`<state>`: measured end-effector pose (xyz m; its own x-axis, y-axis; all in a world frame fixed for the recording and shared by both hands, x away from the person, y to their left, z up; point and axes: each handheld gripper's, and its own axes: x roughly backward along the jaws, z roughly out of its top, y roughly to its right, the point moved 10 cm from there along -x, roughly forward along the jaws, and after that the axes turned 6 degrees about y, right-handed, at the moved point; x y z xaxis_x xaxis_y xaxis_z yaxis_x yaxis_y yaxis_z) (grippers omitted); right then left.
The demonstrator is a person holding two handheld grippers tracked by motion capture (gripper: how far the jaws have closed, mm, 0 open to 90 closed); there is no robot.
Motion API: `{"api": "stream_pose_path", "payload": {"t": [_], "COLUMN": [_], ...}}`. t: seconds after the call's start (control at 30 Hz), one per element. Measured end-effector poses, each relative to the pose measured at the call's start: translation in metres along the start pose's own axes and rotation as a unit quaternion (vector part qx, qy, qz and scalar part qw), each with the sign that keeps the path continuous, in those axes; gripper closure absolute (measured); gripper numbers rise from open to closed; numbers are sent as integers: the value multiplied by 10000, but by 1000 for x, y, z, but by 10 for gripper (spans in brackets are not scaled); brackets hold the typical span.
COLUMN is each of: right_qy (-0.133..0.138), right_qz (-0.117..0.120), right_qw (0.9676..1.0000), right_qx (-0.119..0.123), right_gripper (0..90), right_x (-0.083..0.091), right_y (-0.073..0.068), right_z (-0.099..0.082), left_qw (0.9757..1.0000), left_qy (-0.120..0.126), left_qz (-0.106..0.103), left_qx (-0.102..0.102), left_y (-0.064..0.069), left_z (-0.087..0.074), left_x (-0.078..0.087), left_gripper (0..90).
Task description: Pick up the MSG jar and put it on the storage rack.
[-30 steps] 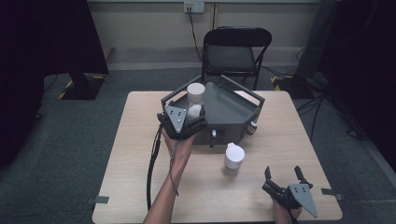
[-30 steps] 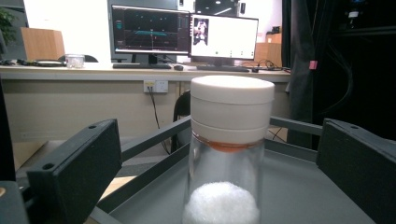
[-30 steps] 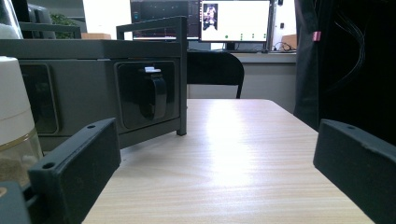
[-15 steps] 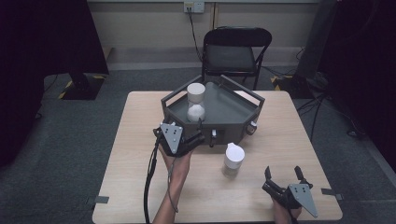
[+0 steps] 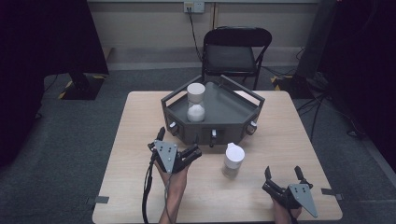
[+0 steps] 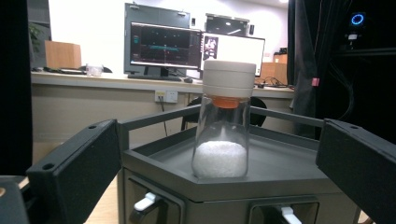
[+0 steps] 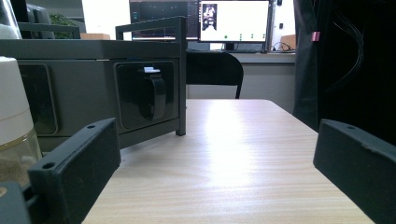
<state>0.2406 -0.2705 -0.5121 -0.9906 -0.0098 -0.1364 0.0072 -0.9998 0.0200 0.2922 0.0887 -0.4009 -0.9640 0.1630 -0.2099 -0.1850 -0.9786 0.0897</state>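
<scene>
Closest to the person, the right gripper [image 5: 283, 178] rests low near the front right corner of the table [image 5: 140, 135]. Its jaws are spread wide and nothing is between them. A little farther in, just left of it, a jar with a white lid [image 5: 233, 160] stands straight up on the table. In the right gripper view this jar [image 7: 13, 121] sits at the left edge, beside the left jaw.

Next comes the left gripper [image 5: 178, 144], held just in front of the grey tray [image 5: 236, 128]. Its jaws are wide apart and hold nothing. They point at the tray.

Farther back, the tall clear jar [image 5: 196, 102] stands on the tray, near its left front side. It stands straight up, long way up and down, with the white cap on top. In the left gripper view the tall clear jar [image 6: 223, 126] has white grains in the bottom and sits between the two jaws, but farther off, not touching them.

Behind the table is a black chair [image 5: 233, 53].
</scene>
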Motion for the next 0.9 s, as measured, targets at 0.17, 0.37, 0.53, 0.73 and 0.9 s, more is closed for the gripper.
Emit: {"api": "stream_pose_path", "payload": {"t": [0.17, 0.37, 0.53, 0.73, 0.9], "right_qy": [-4, -5, -5, -5, -3], "right_qz": [-4, -4, -4, -6, -8], "right_qw": [10000, 10000, 10000, 10000, 10000], "right_qx": [-2, -2, -2, -1, 0], "right_gripper": [0, 0, 0, 0, 0], "right_x": [0, 0, 0, 0, 0], "right_y": [0, 0, 0, 0, 0], "right_z": [0, 0, 0, 0, 0], "left_qw": [9999, 9999, 9998, 9998, 9996], "left_qy": [-35, -156, -171, -153, -190], "left_qz": [-36, 24, 79, 115, 140], "left_qx": [89, 69, 8, -116, -124], "left_y": [-4, -7, -7, -4, -3], "left_z": [-2, -14, -23, -32, -41], "left_x": [10, 20, 29, 38, 46], "left_gripper": [0, 0, 0, 0, 0]}}
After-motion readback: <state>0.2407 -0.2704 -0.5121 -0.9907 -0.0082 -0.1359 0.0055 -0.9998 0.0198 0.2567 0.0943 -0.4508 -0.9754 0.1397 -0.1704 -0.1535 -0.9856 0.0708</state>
